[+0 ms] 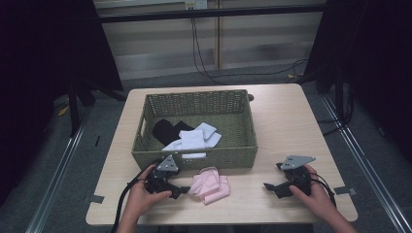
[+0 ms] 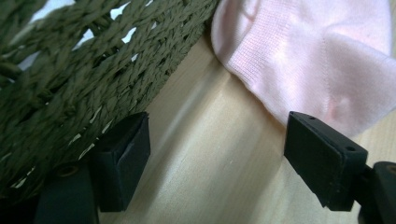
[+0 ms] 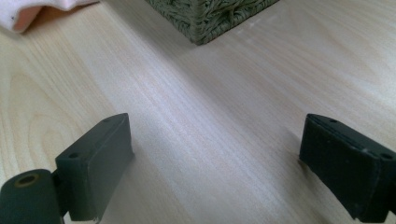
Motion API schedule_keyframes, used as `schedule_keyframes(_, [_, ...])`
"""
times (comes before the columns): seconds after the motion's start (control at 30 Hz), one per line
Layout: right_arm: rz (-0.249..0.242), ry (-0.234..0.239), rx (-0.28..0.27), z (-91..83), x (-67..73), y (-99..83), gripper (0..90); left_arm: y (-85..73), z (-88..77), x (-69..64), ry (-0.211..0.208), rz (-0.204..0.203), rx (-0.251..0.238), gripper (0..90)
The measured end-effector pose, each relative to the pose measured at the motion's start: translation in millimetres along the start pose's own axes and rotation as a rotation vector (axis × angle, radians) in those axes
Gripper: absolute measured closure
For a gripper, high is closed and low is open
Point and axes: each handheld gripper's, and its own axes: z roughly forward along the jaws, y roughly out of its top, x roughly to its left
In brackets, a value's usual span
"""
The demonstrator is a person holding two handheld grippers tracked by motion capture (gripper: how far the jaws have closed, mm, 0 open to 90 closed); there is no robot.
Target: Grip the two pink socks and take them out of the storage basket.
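Pink sock (image 1: 210,185) lies crosswise beside left tongs (image 1: 180,192)

olive woven basket (image 1: 204,158), pink sock (image 1: 210,186), white socks (image 1: 197,138), black sock (image 1: 165,130)

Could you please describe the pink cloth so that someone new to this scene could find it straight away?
Start at the green woven basket in the middle of the wooden table. Just outside its near wall, on bare tabletop beside the left gripper, lies the pink cloth. It is the one pink item; the white cloth and black cloth lie inside the basket.
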Motion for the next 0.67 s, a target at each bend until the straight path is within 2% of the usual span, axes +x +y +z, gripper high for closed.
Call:
schedule_keyframes(0.1, [0.0,0.0,0.0,0.0,0.0,0.0,8.7,-1.1,2.1,-3.0,0.015,0.024,-0.008,20.0])
schedule_keyframes(0.2, [0.0,0.0,0.0,0.0,0.0,0.0,8.7,-4.0,2.5,-4.3,0.026,0.03,-0.027,18.8])
schedule_keyframes(0.4, [0.0,0.0,0.0,0.0,0.0,0.0,8.7,-15.6,3.2,-5.4,0.035,0.021,-0.12,18.7])
schedule_keyframes(0.67, [0.0,-0.001,0.001,-0.1,0.1,0.0,8.7,-15.8,2.7,-5.5,0.036,0.02,-0.116,18.7])
